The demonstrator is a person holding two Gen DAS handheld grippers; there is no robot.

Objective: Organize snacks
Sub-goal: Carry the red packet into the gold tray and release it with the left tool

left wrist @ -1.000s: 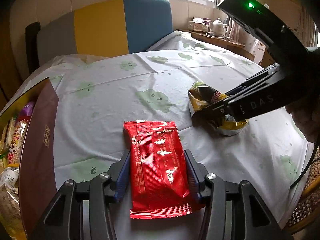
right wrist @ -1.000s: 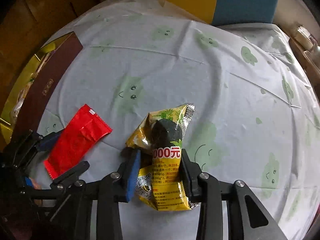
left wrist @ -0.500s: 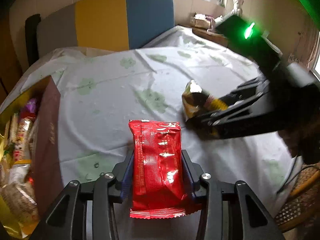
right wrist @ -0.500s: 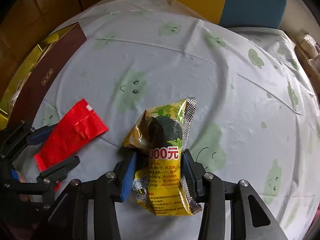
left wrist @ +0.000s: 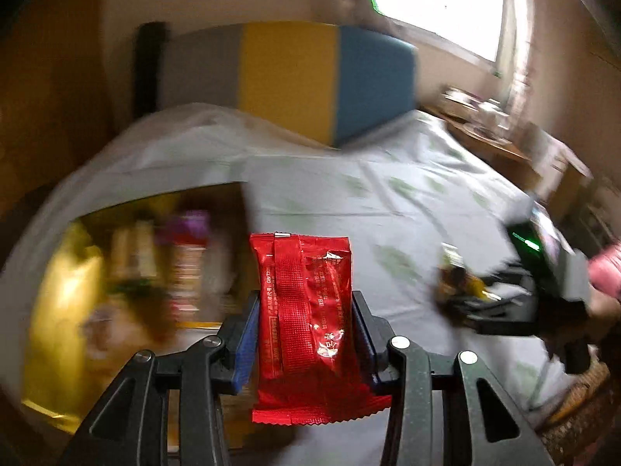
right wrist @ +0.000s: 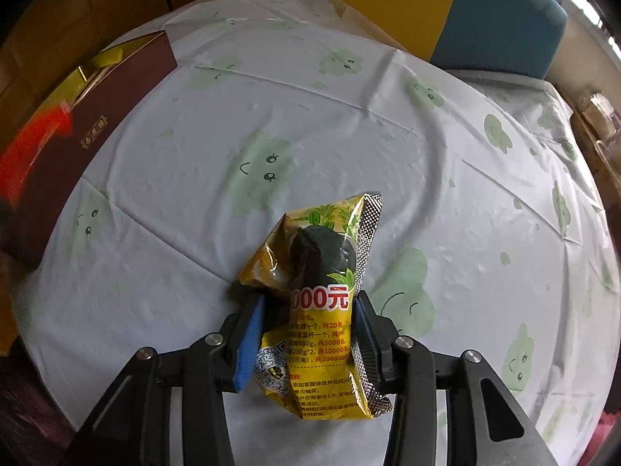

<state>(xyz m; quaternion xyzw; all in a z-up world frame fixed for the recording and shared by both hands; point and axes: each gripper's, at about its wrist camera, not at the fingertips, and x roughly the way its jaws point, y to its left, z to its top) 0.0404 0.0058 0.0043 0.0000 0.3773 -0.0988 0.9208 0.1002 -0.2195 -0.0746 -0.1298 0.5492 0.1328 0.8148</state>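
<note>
**Two packets gripped, box to the left**

Both pairs of jaws are clamped on snacks: the left gripper (left wrist: 304, 334) squeezes a red packet (left wrist: 306, 310) by its sides, and the right gripper (right wrist: 306, 334) pinches a yellow packet (right wrist: 322, 299) around its middle. The red packet is held up in front of the open box (left wrist: 128, 272), whose contents are blurred but include several wrappers. The yellow packet hangs over the tablecloth (right wrist: 310, 124), well apart from the box.

Judging by this, the step in hand is carrying each snack to the box. The next move calls for bringing the red packet over a free spot inside, then parting the jaws; the yellow one must travel leftward across the table.

Count: two grippers, two held packets, one box. The snacks inside the box are too blurred to count.
</note>
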